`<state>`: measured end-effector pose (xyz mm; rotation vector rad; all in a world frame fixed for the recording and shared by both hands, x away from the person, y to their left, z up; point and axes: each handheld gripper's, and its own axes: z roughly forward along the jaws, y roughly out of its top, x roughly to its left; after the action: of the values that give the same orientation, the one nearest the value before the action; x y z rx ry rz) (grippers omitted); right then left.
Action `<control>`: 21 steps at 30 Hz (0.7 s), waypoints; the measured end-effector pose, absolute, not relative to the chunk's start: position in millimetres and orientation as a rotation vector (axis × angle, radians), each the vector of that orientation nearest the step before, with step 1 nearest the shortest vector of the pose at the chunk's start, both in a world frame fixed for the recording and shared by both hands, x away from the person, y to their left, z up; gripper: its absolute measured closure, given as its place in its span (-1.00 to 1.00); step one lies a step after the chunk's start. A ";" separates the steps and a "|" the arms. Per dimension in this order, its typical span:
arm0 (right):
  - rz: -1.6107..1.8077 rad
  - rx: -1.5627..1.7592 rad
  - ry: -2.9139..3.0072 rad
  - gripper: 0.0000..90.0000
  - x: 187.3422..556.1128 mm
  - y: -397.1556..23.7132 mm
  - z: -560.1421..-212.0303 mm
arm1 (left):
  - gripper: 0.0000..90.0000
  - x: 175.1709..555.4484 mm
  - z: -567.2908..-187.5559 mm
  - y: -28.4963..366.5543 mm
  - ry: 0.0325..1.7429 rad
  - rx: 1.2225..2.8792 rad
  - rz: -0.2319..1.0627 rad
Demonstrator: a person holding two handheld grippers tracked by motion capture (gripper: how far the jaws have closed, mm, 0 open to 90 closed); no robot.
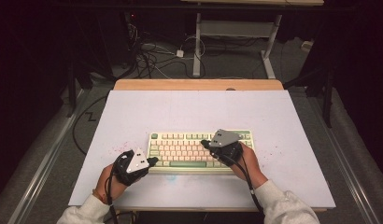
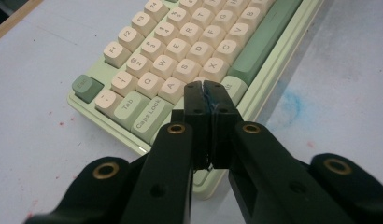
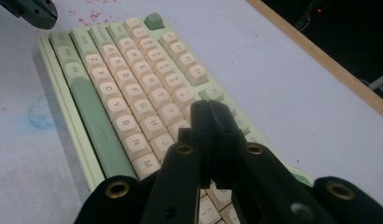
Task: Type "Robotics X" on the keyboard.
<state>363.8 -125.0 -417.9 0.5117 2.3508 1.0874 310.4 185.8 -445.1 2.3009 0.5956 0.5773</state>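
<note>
A pale green keyboard (image 1: 199, 150) with cream keycaps is sat near the middle of the white table (image 1: 133, 116), closer to the person's edge, its long side running across. Green modifier keys and a long green spacebar (image 1: 188, 164) are seen along the near row.

The left gripper (image 1: 154, 160) is held at the keyboard's near left corner, jaws clenched tight together with nothing pinched between them. In the left gripper view the closed tips (image 2: 206, 88) are parked right over the bottom-left keys, just below A and beside the left end of the spacebar; actual contact with a key can't be told.

The right gripper (image 1: 203, 142) is held over the right half of the board, pointing left across the keys. Its jaws are pressed shut too, empty. In the right gripper view the tips (image 3: 206, 108) are seen above the keys near the right end of the letter rows, around H and J.

Red speckles and a faint blue smudge (image 2: 292, 103) are spotted on the table surface beside the keyboard.
</note>
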 end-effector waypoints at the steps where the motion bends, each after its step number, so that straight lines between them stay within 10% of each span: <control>1: 1.088 0.511 2.346 1.00 362.8 -126.5 -417.2 | 0.93 310.4 -445.0 185.8 0.595 2.301 0.580; 21: 1.109 0.546 2.281 1.00 342.0 -165.8 -408.6 | 0.93 309.8 -442.4 186.3 0.601 2.276 0.595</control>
<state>342.0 -165.8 -408.6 0.5459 2.2809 1.1092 309.8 186.3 -442.4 2.2756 0.6006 0.5948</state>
